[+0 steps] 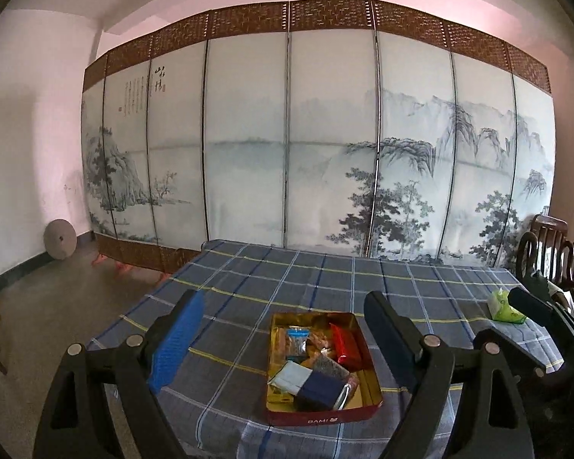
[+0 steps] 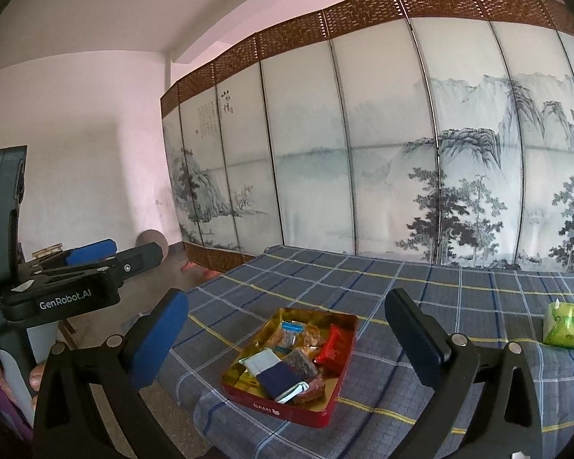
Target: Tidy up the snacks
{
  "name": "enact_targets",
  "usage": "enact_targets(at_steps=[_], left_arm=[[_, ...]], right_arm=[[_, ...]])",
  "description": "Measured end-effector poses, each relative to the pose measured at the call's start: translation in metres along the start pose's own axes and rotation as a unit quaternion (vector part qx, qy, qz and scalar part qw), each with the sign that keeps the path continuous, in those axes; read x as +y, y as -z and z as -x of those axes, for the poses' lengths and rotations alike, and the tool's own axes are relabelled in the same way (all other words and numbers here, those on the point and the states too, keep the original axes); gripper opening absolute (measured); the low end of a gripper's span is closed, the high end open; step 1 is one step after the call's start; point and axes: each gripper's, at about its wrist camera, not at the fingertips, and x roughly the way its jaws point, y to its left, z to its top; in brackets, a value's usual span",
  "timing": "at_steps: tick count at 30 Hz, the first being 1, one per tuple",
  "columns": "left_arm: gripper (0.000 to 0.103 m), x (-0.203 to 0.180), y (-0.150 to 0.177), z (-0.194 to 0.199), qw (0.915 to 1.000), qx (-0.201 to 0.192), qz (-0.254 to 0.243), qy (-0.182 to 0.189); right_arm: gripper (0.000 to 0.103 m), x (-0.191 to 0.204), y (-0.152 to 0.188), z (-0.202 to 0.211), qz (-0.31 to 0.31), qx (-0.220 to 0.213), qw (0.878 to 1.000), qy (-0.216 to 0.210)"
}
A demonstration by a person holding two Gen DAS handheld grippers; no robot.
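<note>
A red tin (image 1: pixel 321 419) with a gold inside stands on the checked tablecloth (image 1: pixel 287 271) and holds several snacks, among them a red packet (image 1: pixel 346 344) and a navy box (image 1: pixel 319 386). My left gripper (image 1: pixel 283 340) hovers short of the tin, open and holding nothing. In the right wrist view the same tin (image 2: pixel 283 407) lies ahead of and below my right gripper (image 2: pixel 287 340), which is open wide and holds nothing. A green packet (image 2: pixel 566 325) sits alone on the cloth to the right. The left gripper (image 2: pixel 136 248) shows at the left edge.
A painted folding screen (image 1: pixel 287 153) stands behind the table. Wooden chairs (image 1: pixel 547 244) crowd the right end. A round stone disc (image 1: pixel 59 239) leans on the left wall. A hand (image 2: pixel 38 375) holds the left gripper's handle.
</note>
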Motion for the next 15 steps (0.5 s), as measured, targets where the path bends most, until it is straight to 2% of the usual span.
enact_targets(at_steps=[15], left_arm=[[0.088, -0.001, 0.017, -0.020, 0.9991, 0.043, -0.001, 0.003]], right_arm=[[0.102, -0.012, 0.012, -0.008, -0.016, 0.022, 1.000, 0.011]])
